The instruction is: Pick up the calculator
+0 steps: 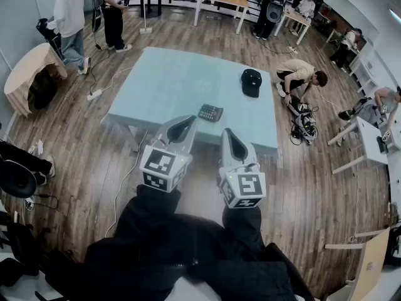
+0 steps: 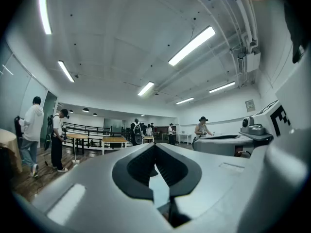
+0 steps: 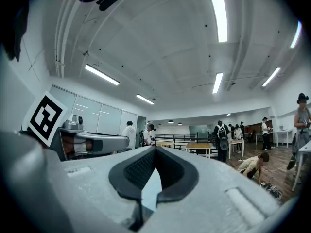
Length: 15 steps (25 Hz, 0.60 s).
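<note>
**Calculator lies on blue table, both grippers closed**

Head view: the calculator (image 1: 210, 112) lies near the front edge of a pale blue table (image 1: 169, 80). A black cap (image 1: 251, 81) sits farther back. The left gripper (image 1: 187, 121) and right gripper (image 1: 227, 133) are held level side by side, near the calculator but not touching it.

Left gripper view: jaws drawn together, nothing between them.

Right gripper view: jaws likewise together and empty.
</note>
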### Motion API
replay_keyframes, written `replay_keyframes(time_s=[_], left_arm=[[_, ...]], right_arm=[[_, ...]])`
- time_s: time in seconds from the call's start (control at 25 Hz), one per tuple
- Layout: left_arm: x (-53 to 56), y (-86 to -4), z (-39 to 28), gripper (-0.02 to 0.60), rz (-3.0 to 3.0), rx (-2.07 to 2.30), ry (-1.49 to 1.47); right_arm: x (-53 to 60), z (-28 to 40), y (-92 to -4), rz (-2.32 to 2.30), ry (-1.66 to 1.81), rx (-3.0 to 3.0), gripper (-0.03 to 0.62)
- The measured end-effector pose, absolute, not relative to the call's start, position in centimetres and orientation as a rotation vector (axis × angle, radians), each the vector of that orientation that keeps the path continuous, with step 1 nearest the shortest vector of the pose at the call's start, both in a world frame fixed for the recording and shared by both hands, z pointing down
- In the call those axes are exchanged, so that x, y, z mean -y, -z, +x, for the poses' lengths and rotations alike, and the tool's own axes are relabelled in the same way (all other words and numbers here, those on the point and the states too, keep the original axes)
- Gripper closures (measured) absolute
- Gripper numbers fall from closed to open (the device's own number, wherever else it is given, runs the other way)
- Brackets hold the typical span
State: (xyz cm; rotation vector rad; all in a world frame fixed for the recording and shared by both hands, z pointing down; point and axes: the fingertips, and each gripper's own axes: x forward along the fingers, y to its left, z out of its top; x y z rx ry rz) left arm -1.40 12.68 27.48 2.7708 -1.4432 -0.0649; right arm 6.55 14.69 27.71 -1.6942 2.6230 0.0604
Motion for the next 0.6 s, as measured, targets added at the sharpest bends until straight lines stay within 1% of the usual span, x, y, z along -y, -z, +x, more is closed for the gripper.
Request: replay_keyframes(time_s=[0.6], left_arm=[[-12.6,-26.6,-0.9,0.584,2.810,1.424,0.059]], right_arm=[[-14.2,6.1,-27.4,-1.662,-0.112,-2.635,0.595]])
